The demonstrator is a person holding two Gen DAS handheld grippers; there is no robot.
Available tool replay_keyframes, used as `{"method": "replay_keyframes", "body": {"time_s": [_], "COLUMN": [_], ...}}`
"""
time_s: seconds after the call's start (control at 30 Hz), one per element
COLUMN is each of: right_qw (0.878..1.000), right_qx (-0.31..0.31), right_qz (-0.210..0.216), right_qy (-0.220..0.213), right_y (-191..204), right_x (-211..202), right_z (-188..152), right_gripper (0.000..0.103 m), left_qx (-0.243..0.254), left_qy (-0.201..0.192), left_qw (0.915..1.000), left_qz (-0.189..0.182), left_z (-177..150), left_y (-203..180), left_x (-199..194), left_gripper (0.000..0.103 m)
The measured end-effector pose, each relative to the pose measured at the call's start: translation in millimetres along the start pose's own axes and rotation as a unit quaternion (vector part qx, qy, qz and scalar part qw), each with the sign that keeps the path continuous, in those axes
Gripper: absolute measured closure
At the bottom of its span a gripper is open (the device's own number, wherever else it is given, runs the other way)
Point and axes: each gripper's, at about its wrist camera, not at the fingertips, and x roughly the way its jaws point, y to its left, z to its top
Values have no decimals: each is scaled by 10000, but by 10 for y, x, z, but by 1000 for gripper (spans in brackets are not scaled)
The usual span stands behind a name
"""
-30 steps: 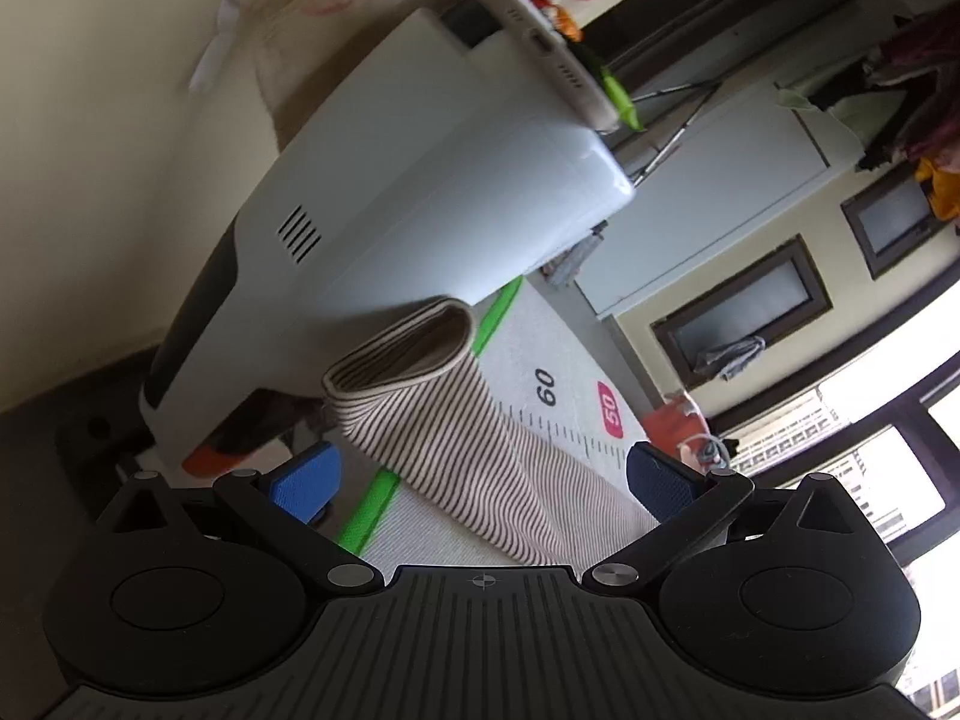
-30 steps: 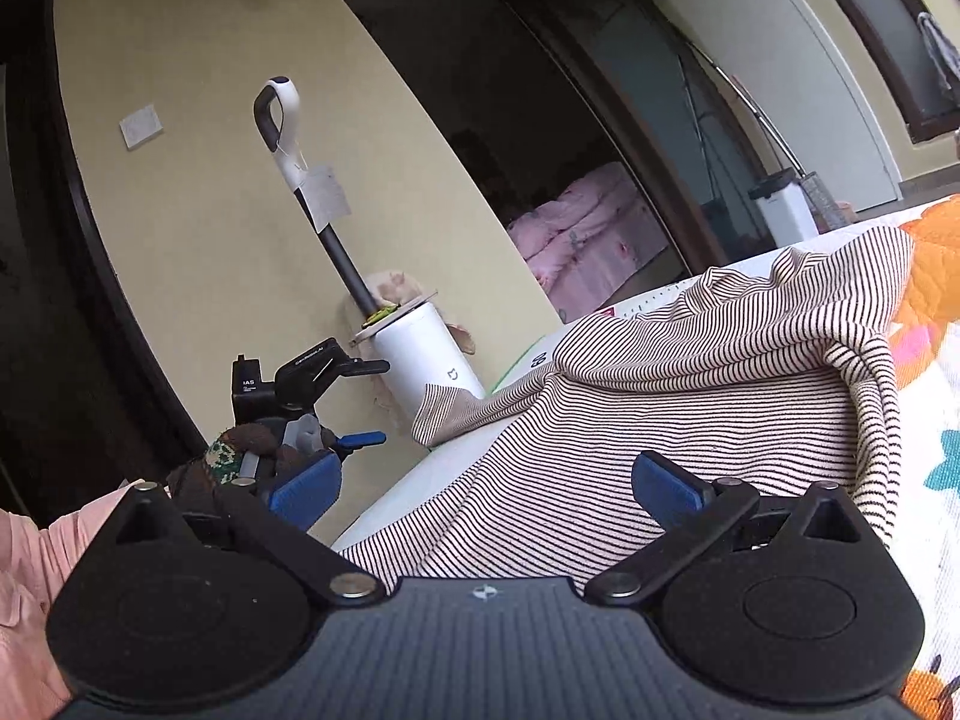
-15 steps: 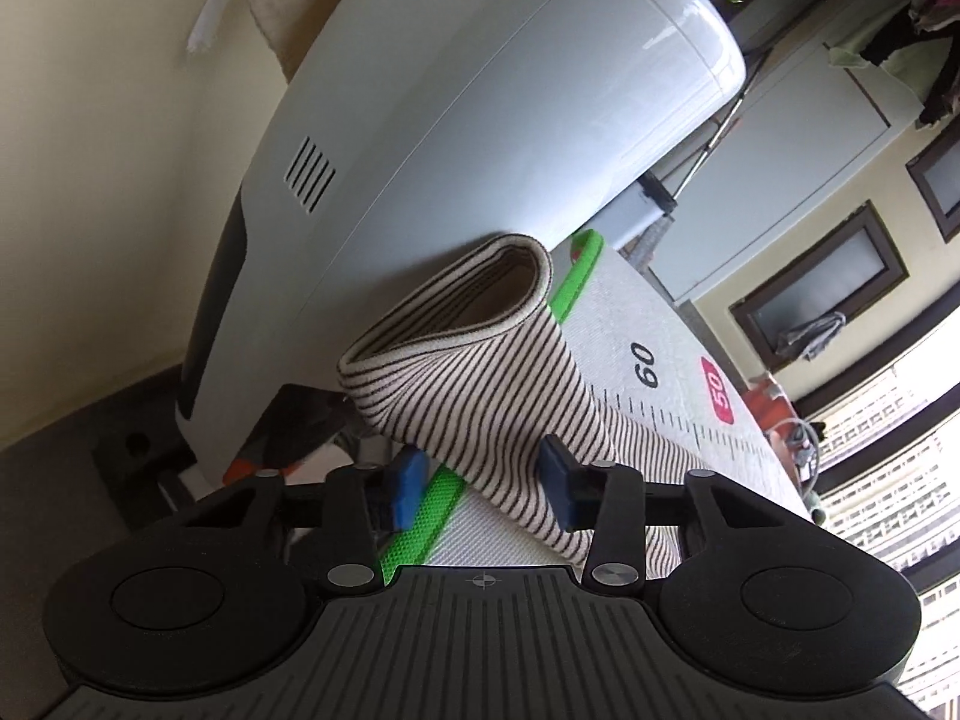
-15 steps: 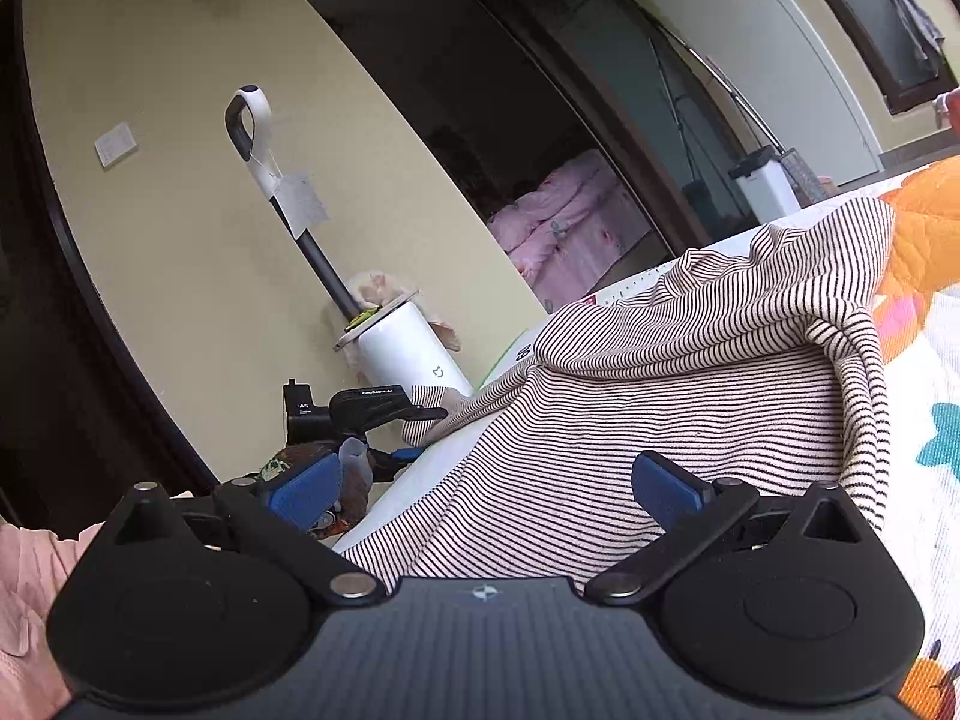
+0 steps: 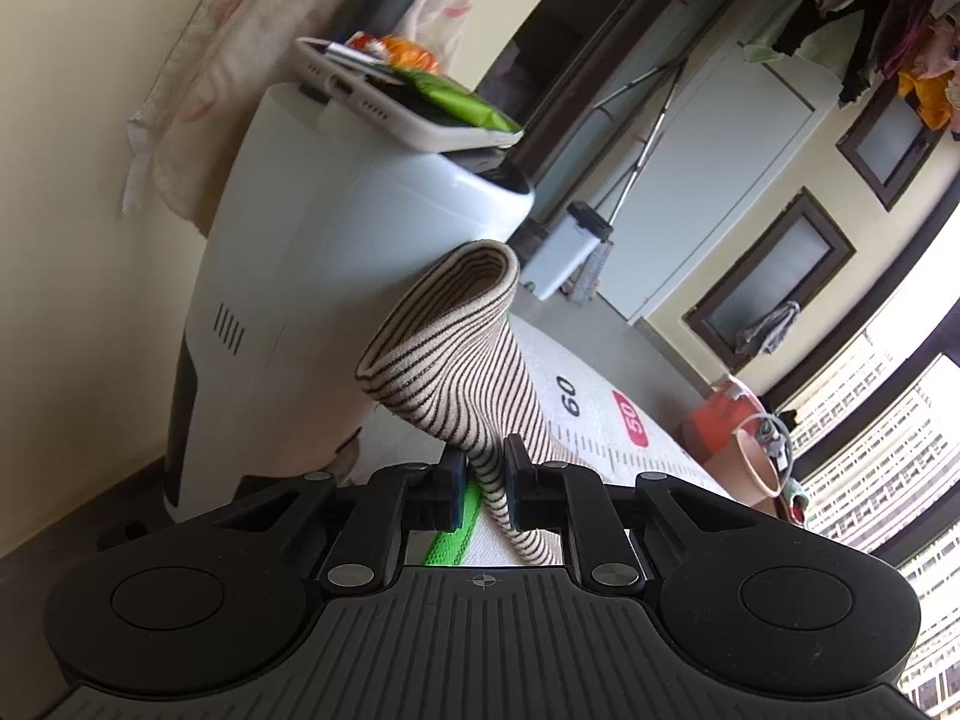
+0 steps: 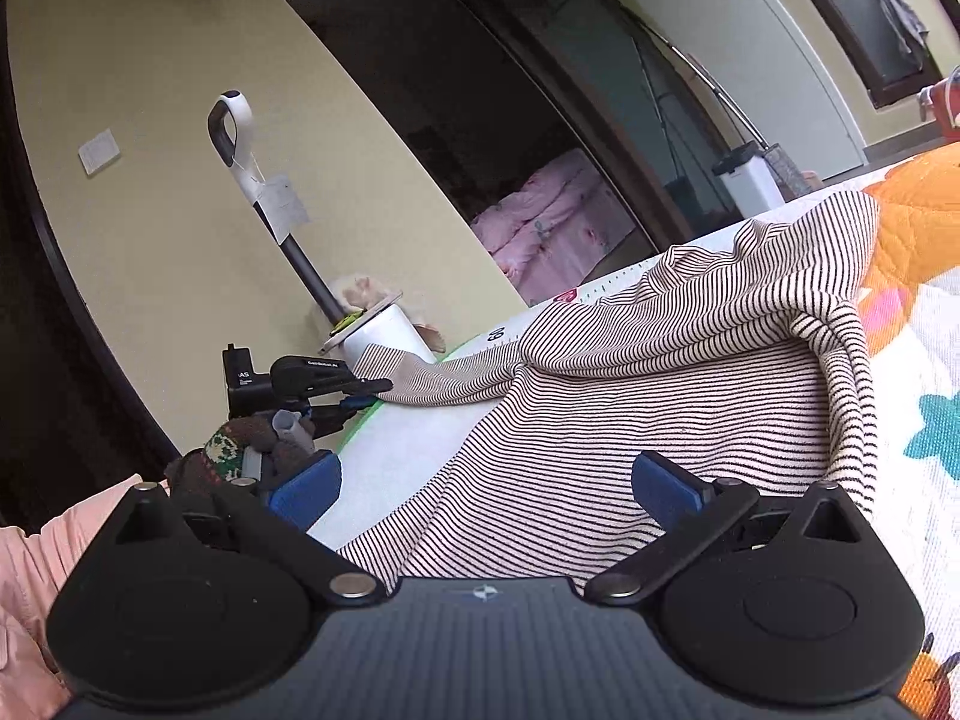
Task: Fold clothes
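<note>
A cream shirt with thin black stripes (image 6: 630, 420) lies spread on the padded mat (image 6: 408, 450). Its sleeve (image 6: 444, 381) stretches left toward the mat's edge. My left gripper (image 5: 483, 468) has its jaws closing on that sleeve, and the blue pads pinch the fabric just behind the cuff (image 5: 444, 348), which stands up off the mat. The right wrist view shows the left gripper (image 6: 369, 394) at the sleeve's end. My right gripper (image 6: 498, 480) is open low over the shirt's body, with nothing gripped.
A tall white appliance (image 5: 336, 276) with a phone (image 5: 408, 108) on top stands just beyond the cuff. The mat (image 5: 600, 420) has a green edge and a printed ruler. A gloved hand (image 6: 240, 456) holds the left gripper. A colourful quilt (image 6: 924, 360) lies to the right.
The left gripper's jaws went from wide open to pinched on the sleeve, and the cuff has risen off the mat. The right gripper has barely moved.
</note>
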Motion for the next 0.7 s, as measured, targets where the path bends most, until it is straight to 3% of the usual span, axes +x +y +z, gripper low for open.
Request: {"method": "replay_keyframes", "body": {"time_s": [0.17,0.33,0.57,0.7], "right_qw": [10000,9999,9998,9998], "right_qx": [45,63,96,129], "right_qz": [-67,-107,-126,-138], "right_qy": [-28,-61,-73,-69], "right_y": [-20,-21,-40,-54], "right_x": [-1,-2,-8,-8], "right_z": [0,3,1,3], "right_gripper": [0,0,0,0], "left_qx": [190,353,-294,-31], "left_qy": [100,126,85,-162], "left_qw": [9996,9993,9993,9986], "left_qz": [-187,-37,-229,-494], "left_z": [95,77,-2,-24], "left_y": [-309,-389,37,36], "left_x": [-71,-126,-119,-264], "left_gripper": [89,89,91,94]}}
